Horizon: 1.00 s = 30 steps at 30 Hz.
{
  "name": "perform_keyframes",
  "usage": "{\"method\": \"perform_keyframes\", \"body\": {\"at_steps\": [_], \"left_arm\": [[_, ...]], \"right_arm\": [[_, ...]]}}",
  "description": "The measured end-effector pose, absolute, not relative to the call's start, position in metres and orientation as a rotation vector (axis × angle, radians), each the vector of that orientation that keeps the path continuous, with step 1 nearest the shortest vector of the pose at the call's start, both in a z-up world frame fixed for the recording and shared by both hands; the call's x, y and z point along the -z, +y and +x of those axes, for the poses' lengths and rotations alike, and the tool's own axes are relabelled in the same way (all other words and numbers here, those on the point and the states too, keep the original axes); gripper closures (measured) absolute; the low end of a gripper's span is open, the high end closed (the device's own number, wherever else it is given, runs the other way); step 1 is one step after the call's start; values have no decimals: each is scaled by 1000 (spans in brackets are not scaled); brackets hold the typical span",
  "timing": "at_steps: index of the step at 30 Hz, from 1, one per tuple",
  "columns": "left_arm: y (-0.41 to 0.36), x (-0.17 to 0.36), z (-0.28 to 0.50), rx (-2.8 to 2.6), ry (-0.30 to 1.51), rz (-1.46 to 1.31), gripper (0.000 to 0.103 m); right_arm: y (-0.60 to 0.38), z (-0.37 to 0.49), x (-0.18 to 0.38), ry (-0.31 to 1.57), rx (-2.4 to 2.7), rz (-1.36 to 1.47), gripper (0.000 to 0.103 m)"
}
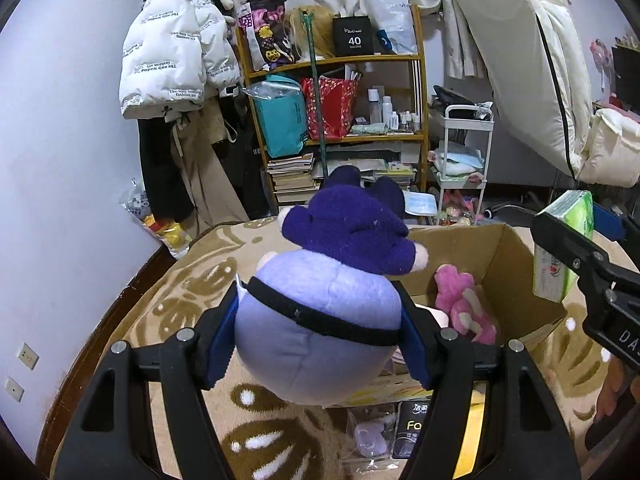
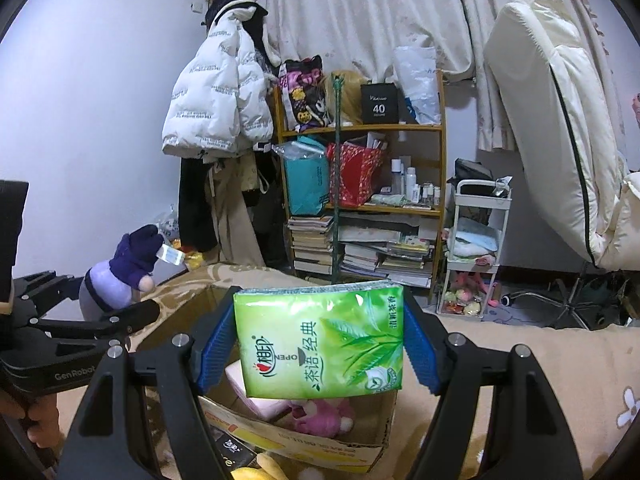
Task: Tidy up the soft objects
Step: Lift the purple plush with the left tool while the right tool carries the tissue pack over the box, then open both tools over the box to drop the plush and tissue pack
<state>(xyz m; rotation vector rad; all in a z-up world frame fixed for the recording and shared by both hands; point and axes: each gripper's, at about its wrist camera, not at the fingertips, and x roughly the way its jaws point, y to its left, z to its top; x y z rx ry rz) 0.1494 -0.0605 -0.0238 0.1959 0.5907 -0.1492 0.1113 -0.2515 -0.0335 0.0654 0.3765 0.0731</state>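
- The left gripper [image 1: 318, 334] is clamping a purple plush toy [image 1: 320, 320] by its pale lilac body, the blue pads [image 1: 220, 340] pressing in on both sides of the black band around its middle.
- The toy's dark purple head is pointing away from the camera, and the toy is hanging above the near left rim of the cardboard box [image 1: 516, 276], over the patterned beige blanket [image 1: 192, 280].
- In the right wrist view the same plush toy [image 2: 120, 272] is showing at the left, held up beside the box's left edge, with a small clear tag sticking out near its head.
- The right gripper [image 2: 320, 340] is squeezing a green tissue pack [image 2: 320, 340] between its blue pads [image 2: 212, 348], the pack's printed face turned to the camera and its text running sideways and upside down.
- The tissue pack [image 1: 564, 244] is hovering above the box's right wall, as the left wrist view is showing.
- A pink plush toy [image 1: 464, 308] is lying inside the box against its right wall.
- A pale pink packet [image 2: 256, 392] is lying in the box [image 2: 304, 444] beside the pink plush [image 2: 324, 416], both partly hidden under the tissue pack.
- A dark packet [image 1: 414, 428] and a clear pouch [image 1: 372, 436] are lying on the blanket at the box's near side.
- A wooden shelf [image 2: 360, 128] of bags and books is standing against the far wall.
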Motion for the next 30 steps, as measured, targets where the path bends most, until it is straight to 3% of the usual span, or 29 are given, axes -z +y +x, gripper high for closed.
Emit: {"method": "perform_keyframes", "body": {"at_steps": [30], "left_arm": [[-66, 58, 169, 174, 682, 219, 32]], "right_arm": [[-261, 139, 78, 536, -71, 100, 24]]}}
